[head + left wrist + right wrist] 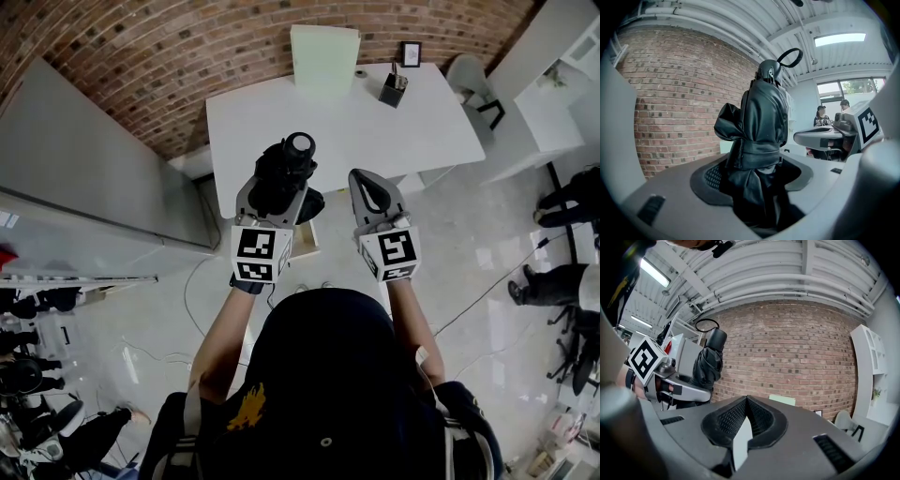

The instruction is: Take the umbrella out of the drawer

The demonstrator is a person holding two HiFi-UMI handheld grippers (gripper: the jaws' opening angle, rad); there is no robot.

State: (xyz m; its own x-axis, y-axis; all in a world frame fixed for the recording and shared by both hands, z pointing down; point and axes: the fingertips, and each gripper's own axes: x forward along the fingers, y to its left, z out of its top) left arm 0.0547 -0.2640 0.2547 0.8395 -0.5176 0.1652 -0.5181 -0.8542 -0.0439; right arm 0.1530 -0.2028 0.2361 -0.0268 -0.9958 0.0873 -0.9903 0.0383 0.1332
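The left gripper is clamped on the folded black umbrella. Its jaws stand partly apart, with the bundled fabric filling the gap between the pads. The umbrella stands upright, clear of any surface, in front of the person's chest and above the near edge of the white table. Its lower end drops out of sight between the jaws, so its full length cannot be seen. A wrist loop sticks out from the cap at the top.

The right gripper is just beside it, and its jaws are pressed together at the tips with nothing between them. A pale wedge shows through the slit behind the tips, but what it belongs to cannot be made out.

In the head view the person's head and shoulders cover the bottom of the picture, and both grippers hide the table's near edge. At the far end of the table stand a pale green box, a dark pen holder and a small frame, against the brick wall. A grey cabinet is cut off at the left. The people at the edges are only partly in view.
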